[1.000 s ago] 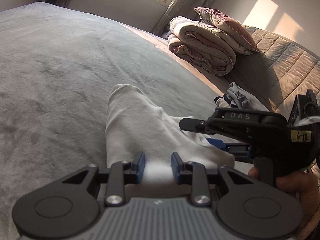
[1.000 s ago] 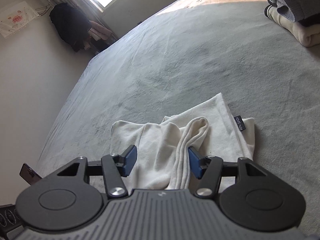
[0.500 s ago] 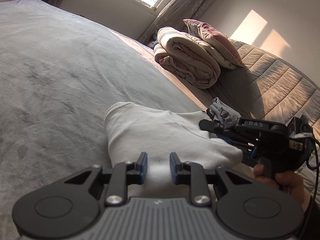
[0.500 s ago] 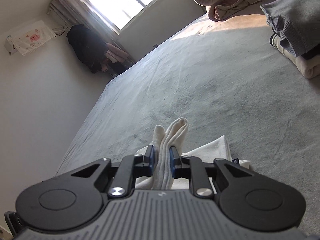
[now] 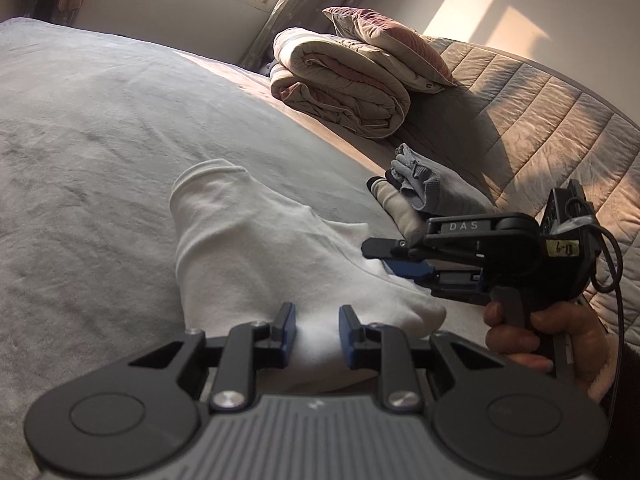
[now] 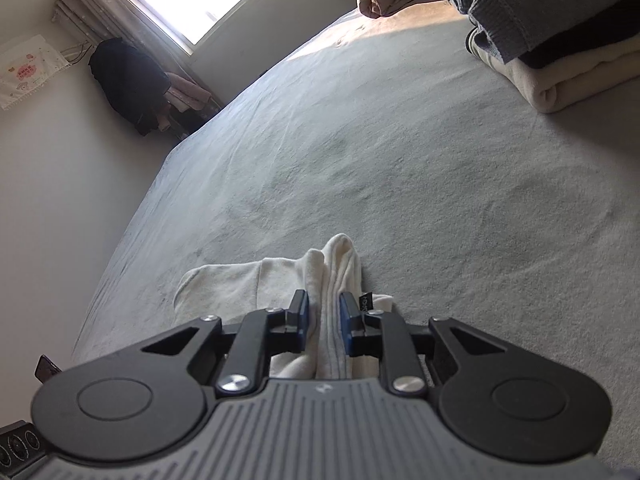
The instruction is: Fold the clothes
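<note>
A white garment [image 5: 256, 248] lies partly folded on the grey bed cover [image 5: 80, 128]. My left gripper [image 5: 317, 330] is shut on its near edge, with white cloth bunched between the blue pads. My right gripper [image 6: 323, 318] is shut on a ribbed fold of the same white garment [image 6: 224, 284], which runs up between its pads. In the left wrist view the right gripper [image 5: 390, 258] comes in from the right, held by a hand, its fingers at the garment's right side.
A folded quilt [image 5: 340, 84] with a pillow [image 5: 384, 48] sits by the padded headboard [image 5: 540, 120]. A stack of folded clothes [image 6: 560, 32], grey on cream, lies at the right; it also shows in the left wrist view [image 5: 420, 192]. Dark clothes [image 6: 128, 80] hang by the window.
My right gripper closed on the ribbed fold, having been open around it a second ago. My left gripper stayed shut on the edge. Both lifted slightly, then came down closer to the bed.
</note>
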A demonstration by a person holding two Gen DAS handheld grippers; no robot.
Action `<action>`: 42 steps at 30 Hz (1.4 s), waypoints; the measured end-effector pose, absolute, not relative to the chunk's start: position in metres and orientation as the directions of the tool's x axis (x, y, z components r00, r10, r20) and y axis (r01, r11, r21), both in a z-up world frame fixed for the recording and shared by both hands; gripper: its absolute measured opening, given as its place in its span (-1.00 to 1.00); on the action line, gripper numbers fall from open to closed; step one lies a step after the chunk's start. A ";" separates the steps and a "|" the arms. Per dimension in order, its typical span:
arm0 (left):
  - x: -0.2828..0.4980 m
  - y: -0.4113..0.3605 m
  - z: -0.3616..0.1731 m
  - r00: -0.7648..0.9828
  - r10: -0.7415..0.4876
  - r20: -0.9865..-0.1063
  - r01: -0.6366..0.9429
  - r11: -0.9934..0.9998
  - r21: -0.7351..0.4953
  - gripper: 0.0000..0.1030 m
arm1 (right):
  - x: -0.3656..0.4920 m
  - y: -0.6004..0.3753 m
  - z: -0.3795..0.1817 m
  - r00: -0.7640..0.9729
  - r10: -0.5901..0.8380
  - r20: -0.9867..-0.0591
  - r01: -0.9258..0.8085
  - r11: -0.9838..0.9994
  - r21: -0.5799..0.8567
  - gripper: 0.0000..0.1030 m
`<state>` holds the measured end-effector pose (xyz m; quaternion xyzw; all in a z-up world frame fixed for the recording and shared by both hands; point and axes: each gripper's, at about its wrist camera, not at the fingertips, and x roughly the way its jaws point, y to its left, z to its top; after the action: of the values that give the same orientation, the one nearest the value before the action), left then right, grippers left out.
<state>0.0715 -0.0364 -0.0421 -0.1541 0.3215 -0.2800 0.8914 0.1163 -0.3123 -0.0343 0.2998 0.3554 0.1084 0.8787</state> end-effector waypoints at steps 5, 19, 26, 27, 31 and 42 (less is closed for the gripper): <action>0.070 -0.039 -0.045 0.643 -0.594 -0.483 0.397 0.798 -0.453 -0.54 | 0.095 -0.299 -0.004 0.747 0.372 -0.552 -0.057 0.862 0.504 -0.26; 0.072 -0.023 -0.027 0.686 -0.580 -0.439 0.394 0.803 -0.447 -0.59 | 0.050 -0.253 -0.030 0.770 0.270 -0.578 -0.177 0.961 0.212 -0.38; 0.131 -0.018 -0.028 0.710 -0.522 -0.473 0.346 0.843 -0.412 -0.67 | 0.033 -0.262 -0.044 0.810 0.253 -0.530 -0.159 0.963 0.217 -0.43; 0.139 -0.021 -0.030 0.704 -0.515 -0.489 0.343 0.849 -0.401 -0.67 | 0.031 -0.262 -0.045 0.812 0.250 -0.526 -0.157 0.964 0.217 -0.43; 0.167 -0.033 -0.045 0.684 -0.484 -0.545 0.317 0.871 -0.376 -0.67 | 0.028 -0.265 -0.048 0.819 0.252 -0.515 -0.145 0.960 0.239 -0.37; 0.161 -0.019 -0.030 0.695 -0.512 -0.504 0.303 0.845 -0.441 -0.73 | 0.030 -0.262 -0.044 0.808 0.250 -0.534 -0.139 0.961 0.239 -0.29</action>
<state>0.1607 -0.0192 -0.0298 -0.1644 0.3190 -0.2249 0.9059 0.0301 -0.2615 -0.0435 0.0947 0.2924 0.1028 0.9460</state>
